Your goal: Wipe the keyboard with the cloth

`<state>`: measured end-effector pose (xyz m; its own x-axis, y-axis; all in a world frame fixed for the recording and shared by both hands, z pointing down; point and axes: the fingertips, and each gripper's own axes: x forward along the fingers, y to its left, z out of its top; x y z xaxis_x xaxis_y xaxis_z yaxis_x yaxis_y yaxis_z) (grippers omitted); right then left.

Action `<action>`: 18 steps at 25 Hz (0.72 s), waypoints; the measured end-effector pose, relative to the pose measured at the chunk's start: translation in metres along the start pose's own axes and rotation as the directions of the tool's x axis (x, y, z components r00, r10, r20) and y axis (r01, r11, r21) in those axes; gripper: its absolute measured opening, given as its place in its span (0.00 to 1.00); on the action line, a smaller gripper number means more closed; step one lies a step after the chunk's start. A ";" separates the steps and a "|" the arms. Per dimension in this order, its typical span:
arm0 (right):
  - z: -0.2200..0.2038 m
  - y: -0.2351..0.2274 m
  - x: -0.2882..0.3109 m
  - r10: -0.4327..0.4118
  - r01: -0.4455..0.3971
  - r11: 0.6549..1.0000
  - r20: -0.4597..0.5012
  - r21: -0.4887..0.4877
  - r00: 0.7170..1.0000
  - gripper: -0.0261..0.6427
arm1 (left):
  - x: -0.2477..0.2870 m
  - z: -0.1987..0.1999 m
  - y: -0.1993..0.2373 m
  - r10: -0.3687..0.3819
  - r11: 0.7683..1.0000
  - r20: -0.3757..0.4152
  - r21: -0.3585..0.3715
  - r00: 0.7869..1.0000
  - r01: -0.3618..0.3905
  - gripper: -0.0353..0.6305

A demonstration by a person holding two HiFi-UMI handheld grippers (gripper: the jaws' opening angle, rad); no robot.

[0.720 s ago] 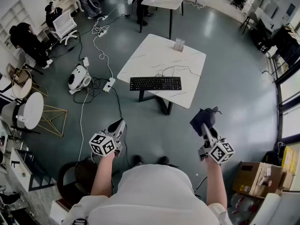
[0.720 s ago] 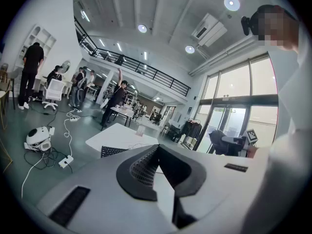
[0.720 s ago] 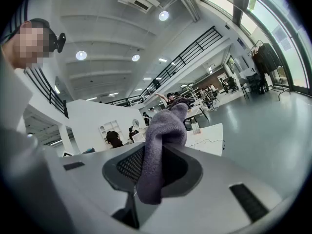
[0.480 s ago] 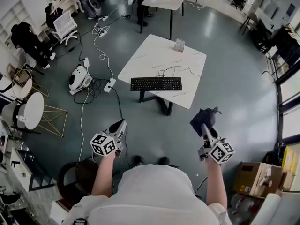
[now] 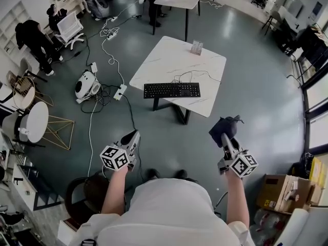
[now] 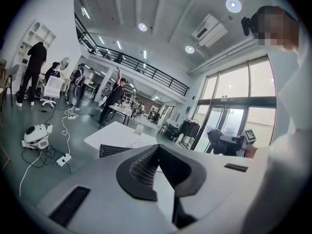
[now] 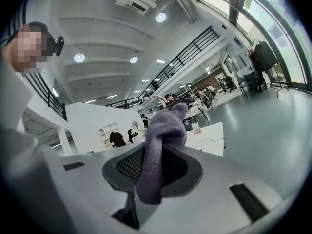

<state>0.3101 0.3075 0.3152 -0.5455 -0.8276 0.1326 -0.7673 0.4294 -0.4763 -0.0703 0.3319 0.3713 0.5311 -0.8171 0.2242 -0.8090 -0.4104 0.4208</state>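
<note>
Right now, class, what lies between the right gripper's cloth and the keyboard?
Head view: only bare grey floor, then a strip of white table, separates the cloth in the right gripper from the keyboard.

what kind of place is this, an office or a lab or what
Probably an open-plan office or lab workspace in a tall hall: a white table bearing a keyboard, a power strip lying on the grey floor, and a railed mezzanine beside tall windows.
</note>
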 end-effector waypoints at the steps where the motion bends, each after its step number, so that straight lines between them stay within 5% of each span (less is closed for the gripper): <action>1: -0.001 0.001 0.000 0.001 -0.001 1.000 0.003 0.001 1.000 0.17 | 0.000 -0.001 0.001 -0.002 1.000 -0.002 0.000 1.000 0.002 0.07; 18: -0.032 0.036 0.014 -0.044 0.044 0.998 -0.003 0.042 0.999 0.18 | -0.014 -0.011 0.039 -0.056 0.998 -0.054 -0.025 0.997 0.055 0.07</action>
<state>0.2638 0.3225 0.3276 -0.5126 -0.8444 0.1559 -0.7756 0.3775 -0.5059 -0.1068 0.3317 0.3945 0.5882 -0.7699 0.2474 -0.7724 -0.4443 0.4538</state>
